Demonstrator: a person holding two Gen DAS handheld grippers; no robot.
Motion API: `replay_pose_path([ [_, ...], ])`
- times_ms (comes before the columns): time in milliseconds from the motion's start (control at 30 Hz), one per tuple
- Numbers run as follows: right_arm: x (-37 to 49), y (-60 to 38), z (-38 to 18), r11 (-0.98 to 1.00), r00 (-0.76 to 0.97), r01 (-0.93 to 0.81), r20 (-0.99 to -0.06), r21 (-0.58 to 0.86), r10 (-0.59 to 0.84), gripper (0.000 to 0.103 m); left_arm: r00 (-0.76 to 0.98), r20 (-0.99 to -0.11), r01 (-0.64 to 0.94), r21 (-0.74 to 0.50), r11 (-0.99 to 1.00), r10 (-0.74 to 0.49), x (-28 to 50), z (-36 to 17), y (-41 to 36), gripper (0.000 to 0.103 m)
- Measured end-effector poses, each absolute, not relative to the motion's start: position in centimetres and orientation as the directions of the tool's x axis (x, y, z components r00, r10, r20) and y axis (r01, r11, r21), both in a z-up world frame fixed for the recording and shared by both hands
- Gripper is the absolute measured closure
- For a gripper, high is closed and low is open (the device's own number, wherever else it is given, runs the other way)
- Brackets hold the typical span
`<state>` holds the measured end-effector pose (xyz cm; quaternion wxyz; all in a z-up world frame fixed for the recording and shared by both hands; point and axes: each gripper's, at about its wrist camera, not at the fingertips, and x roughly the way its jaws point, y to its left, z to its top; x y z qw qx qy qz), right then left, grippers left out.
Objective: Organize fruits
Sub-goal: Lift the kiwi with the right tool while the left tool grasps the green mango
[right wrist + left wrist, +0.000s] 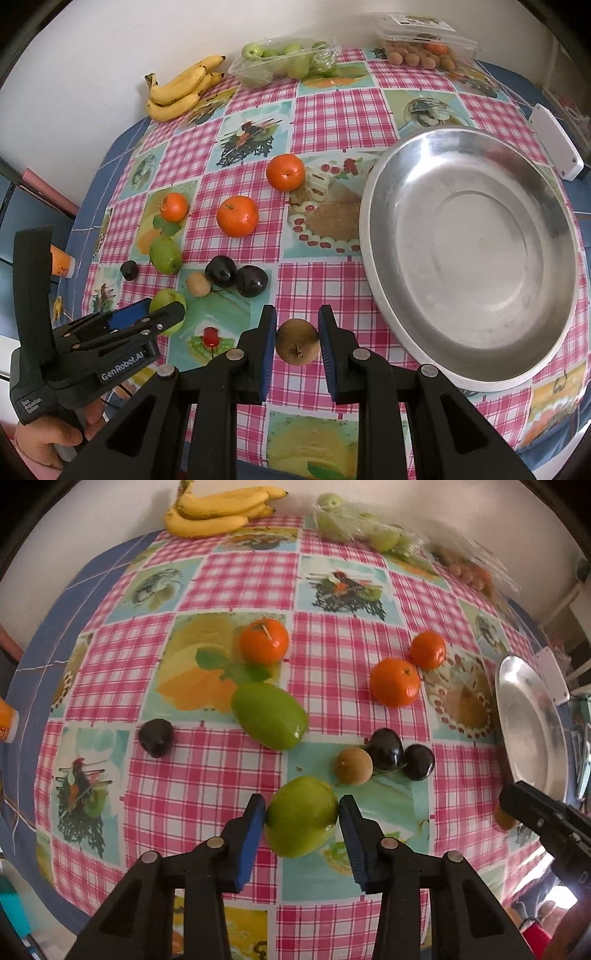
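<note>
My left gripper [302, 812] points down at the checked tablecloth with its blue pads against both sides of a round green fruit [300, 818]. In the right wrist view the left gripper [147, 317] sits at the lower left on that same green fruit [168, 300]. My right gripper [297, 325] is shut on a small brown fruit [297, 345], just left of the empty metal bowl [469, 258]. Loose on the cloth are three oranges [237, 216], an oval green fruit [269, 715], three dark plums [385, 748] and a small tan fruit [353, 765].
Along the far wall lie bananas [181, 92], a clear tray of green apples [284, 62] and a clear box of brown fruits [424, 51]. A white device [554, 147] sits behind the bowl. An orange tube [62, 262] lies at the left edge. A hand [48, 439] holds the left gripper.
</note>
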<state>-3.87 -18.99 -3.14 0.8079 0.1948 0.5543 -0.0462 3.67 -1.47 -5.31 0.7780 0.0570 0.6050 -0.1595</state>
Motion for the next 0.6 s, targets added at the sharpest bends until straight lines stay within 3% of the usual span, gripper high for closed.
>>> replay_pose_path([
  [200,-3.9,-19.0,-2.8,0.917,0.393,0.289,-0.908,0.275,0.148,0.079,0.243,-0.947,0.288,-0.138,0.948,-0.211,3.6,-3.8,-0.1,0.067],
  [300,-3.9,-19.0,-2.7,0.915,0.396,0.290,-0.906,0.280,0.151,0.079,0.267,-0.936,0.287,-0.152,0.946,-0.231,3.2,-3.2,0.1,0.090],
  [500,-3.9,-18.9,-2.7,0.916,0.394,0.287,-0.906,0.280,0.154,0.079,0.265,-0.939,0.293,-0.138,0.946,-0.219,3.5,-3.8,-0.4,0.087],
  [533,-3.9,-18.9,-2.7,0.916,0.393,0.287,-0.906,0.281,0.155,0.079,0.266,-0.939,0.283,-0.139,0.949,-0.217,3.7,-3.7,-0.3,0.084],
  [600,-3.9,-18.9,-2.7,0.916,0.393,0.287,-0.906,0.282,0.156,0.079,0.268,-0.942,0.271,-0.126,0.954,-0.200,4.1,-4.1,-0.5,0.069],
])
